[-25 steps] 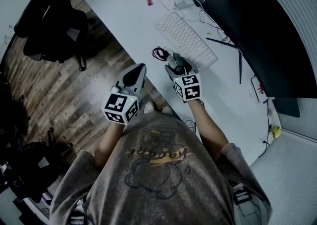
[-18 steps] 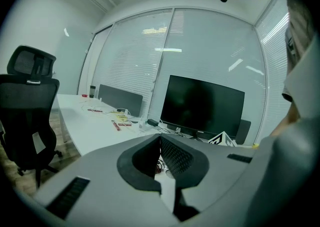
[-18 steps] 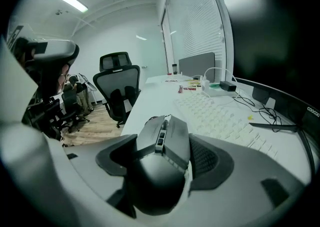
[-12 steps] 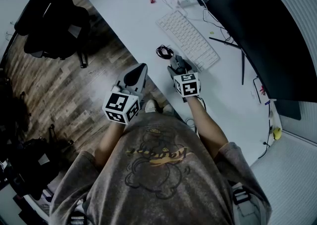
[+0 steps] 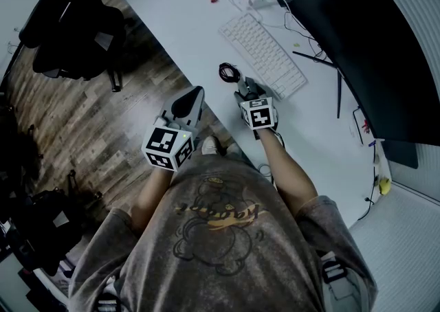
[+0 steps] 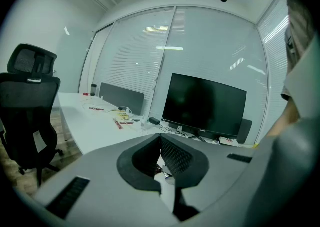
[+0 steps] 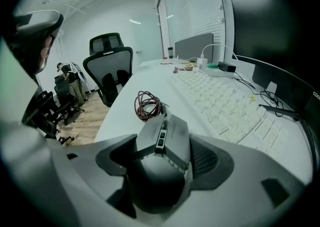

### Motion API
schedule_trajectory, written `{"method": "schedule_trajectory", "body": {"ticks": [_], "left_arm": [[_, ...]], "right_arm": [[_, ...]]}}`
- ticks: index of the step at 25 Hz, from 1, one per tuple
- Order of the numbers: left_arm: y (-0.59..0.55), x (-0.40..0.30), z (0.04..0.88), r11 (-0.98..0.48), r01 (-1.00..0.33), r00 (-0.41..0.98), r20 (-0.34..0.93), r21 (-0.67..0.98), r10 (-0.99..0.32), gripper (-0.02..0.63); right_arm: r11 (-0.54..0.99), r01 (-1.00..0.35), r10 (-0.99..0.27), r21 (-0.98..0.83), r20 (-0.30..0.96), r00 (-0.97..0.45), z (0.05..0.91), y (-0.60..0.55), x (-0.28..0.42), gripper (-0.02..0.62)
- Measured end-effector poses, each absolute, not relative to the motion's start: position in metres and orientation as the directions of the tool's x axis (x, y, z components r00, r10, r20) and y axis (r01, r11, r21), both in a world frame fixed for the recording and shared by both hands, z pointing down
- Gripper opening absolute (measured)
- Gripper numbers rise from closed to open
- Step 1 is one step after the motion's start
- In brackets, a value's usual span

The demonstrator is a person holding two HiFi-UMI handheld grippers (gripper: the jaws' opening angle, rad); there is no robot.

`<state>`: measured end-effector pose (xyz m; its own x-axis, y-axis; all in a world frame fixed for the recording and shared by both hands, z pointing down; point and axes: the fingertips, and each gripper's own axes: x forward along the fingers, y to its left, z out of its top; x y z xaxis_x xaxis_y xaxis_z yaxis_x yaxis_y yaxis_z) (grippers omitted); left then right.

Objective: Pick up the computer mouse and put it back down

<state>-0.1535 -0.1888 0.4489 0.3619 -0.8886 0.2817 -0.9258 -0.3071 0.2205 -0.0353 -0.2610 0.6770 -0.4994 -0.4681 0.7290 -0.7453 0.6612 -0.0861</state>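
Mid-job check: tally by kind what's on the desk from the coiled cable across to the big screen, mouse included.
computer mouse: 1
keyboard: 1
coiled cable: 1
monitor: 1
Total: 4

White desk (image 5: pixel 172 15): keyboard (image 5: pixel 263 46), coiled cable (image 5: pixel 228 72) just beside it, monitor (image 5: pixel 371 49) behind keyboard.

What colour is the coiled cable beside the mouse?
The coiled cable is dark reddish; the right gripper view shows it best.
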Motion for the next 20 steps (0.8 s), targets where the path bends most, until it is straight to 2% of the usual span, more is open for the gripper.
{"method": "schedule_trajectory", "body": {"ticks": [10,17,20], "left_arm": [[-0.191,-0.156,0.451,-0.310,-0.923,0.367,0.282,0.228,-0.886,0.018],[-0.190,-0.153,0.451,-0.318,-0.919,0.375,0.274,0.232,-0.885,0.018],[-0.189,-0.151,0.451,-0.322,-0.917,0.380,0.272,0.234,-0.884,0.018]], "right_arm": [[0.655,-0.753,-0.490,-0.063,0.723,-0.486,0.685,-0.265,-0.036,0.327],[0.639,-0.768,-0.501,-0.048,0.732,-0.462,0.682,-0.264,-0.029,0.376],[0.639,-0.767,-0.519,-0.055,0.705,-0.483,0.669,-0.267,-0.031,0.377]]}}
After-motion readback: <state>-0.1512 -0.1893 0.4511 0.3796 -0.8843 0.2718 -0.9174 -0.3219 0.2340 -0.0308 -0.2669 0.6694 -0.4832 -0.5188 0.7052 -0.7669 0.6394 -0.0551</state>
